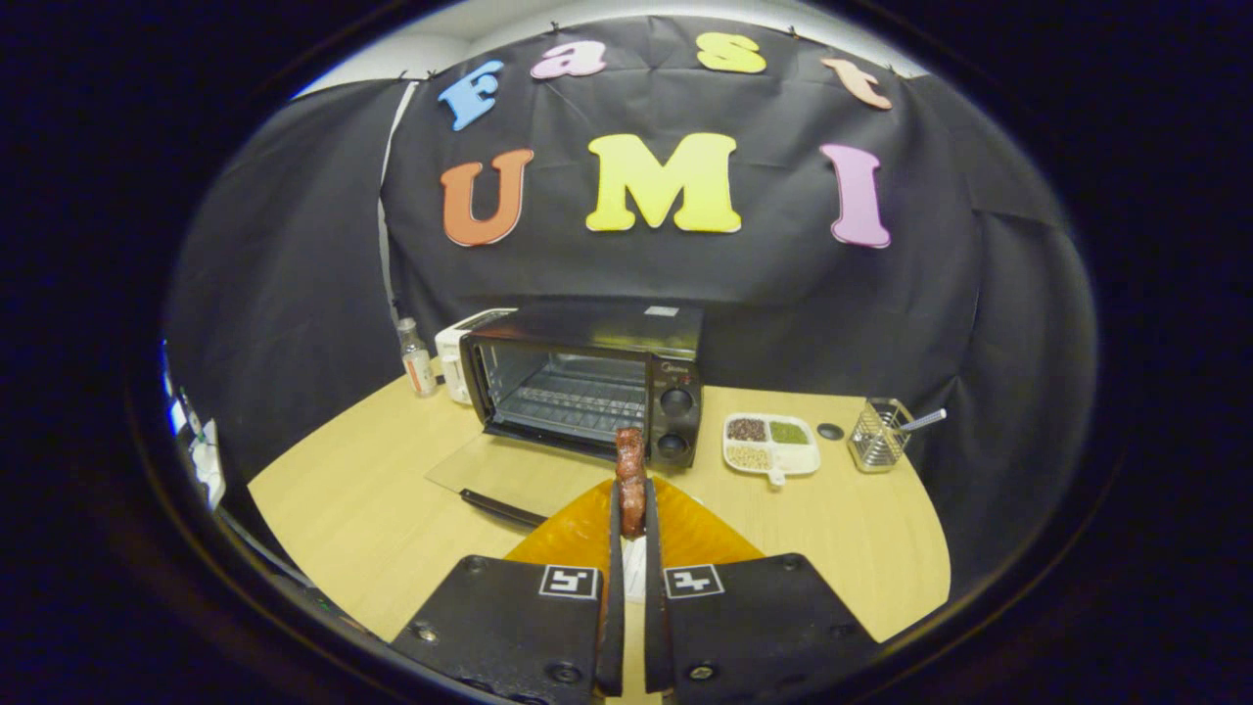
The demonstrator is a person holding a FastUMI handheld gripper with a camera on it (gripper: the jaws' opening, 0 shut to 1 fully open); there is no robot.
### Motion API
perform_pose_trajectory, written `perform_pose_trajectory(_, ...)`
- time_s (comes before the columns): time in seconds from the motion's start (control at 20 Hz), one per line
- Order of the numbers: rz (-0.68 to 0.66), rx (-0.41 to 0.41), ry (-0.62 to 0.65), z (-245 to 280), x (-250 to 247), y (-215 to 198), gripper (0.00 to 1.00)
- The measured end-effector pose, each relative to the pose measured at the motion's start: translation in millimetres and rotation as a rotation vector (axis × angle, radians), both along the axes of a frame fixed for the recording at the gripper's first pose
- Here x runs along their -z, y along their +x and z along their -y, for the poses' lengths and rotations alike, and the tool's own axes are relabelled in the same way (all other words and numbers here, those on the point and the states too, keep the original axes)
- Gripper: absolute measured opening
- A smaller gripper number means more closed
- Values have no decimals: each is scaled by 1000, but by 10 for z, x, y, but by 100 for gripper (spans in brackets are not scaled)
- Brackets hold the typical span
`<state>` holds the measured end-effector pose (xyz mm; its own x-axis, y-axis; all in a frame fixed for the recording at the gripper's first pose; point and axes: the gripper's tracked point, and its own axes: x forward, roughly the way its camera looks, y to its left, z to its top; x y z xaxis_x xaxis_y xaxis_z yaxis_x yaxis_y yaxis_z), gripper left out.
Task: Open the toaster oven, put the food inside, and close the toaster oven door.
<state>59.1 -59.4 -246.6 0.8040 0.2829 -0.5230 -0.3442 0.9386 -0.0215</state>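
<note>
Claw point(631, 514) pinches sausage point(630, 478) between both fingers, above orange plate point(697, 534). Sausage stands upright, long way pointing up. Toaster oven point(587, 387) just beyond on table point(392, 519), door point(494, 475) open, lying flat.

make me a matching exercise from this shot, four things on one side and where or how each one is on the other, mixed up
Things:
1. toaster oven door
2. food
3. divided dish
4. wire basket

States or places:
A. pinched between the tool's fingers, sticking up
B. folded down flat on the table
C. farthest to the oven's knob side, past the dish
D. on the table just beside the oven's knobs

Pairs: 1-B, 2-A, 3-D, 4-C
</note>
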Motion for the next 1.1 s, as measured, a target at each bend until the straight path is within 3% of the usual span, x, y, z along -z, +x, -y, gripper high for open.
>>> perform_pose_trajectory(0.35, 104, 0, -12, -621, -7, 84, 11)
perform_pose_trajectory(0.7, 129, -5, -2, -1275, 323, 250, 11)
perform_pose_trajectory(0.85, 110, 13, 63, -1514, 471, 367, 12)
perform_pose_trajectory(1.1, 72, 112, 262, -1684, 585, 735, 11)
